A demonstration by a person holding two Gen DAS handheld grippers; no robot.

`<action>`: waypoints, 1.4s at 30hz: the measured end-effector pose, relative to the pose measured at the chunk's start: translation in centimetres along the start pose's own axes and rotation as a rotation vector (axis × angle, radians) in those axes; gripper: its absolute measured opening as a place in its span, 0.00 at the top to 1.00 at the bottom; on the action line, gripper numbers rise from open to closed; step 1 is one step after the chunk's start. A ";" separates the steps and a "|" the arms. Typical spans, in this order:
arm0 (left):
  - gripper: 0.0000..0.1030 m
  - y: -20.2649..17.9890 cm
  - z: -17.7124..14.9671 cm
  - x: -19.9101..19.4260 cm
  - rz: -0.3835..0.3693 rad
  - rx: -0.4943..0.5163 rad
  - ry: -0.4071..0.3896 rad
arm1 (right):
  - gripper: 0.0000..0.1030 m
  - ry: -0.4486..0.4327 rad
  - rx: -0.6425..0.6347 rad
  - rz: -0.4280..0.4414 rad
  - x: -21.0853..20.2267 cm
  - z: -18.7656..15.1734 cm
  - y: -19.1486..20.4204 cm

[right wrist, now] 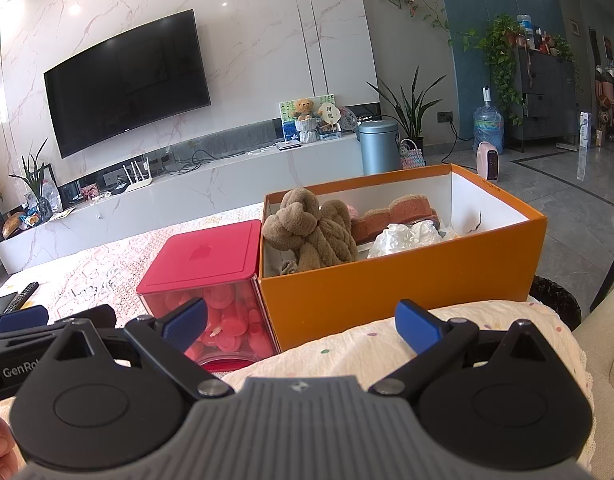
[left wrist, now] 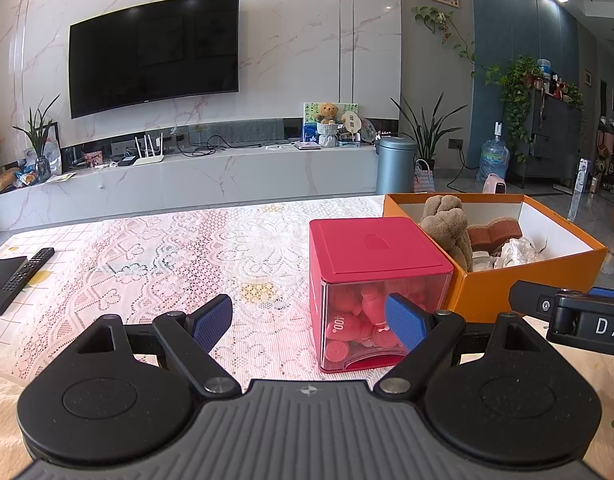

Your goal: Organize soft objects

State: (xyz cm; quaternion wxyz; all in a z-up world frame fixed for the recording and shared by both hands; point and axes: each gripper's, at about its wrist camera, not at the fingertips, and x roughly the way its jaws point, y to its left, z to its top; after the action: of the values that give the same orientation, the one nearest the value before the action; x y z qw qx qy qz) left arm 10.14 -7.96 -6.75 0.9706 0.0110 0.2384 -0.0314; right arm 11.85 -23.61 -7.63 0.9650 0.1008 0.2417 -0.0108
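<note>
Several soft things, a plush (right wrist: 311, 232) and sponge (right wrist: 395, 212) among them, already lie in the orange box (right wrist: 407, 280); both grippers, left (left wrist: 309, 322) and right (right wrist: 301, 326), hang spread and empty, so little seems left

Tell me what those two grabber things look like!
Both match. The left gripper and right gripper each have two blue textured pads on black arms, round black discs, silver screws and a ridged grey body with a small star mark. White letters show on their sides.
</note>
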 end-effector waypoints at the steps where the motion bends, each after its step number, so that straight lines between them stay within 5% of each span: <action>1: 0.02 0.0 0.0 0.0 0.001 0.000 -0.001 | 0.05 0.000 0.000 0.000 0.0 0.0 0.0; 42: 0.02 0.4 0.2 -0.7 0.014 -0.001 -0.020 | 0.05 0.003 -0.002 0.001 0.0 -0.1 0.0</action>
State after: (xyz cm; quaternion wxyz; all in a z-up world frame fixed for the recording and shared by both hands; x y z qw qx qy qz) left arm 9.62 -7.55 -6.20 0.9731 0.0117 0.2288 -0.0244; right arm 11.84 -23.56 -7.70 0.9647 0.0998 0.2433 -0.0098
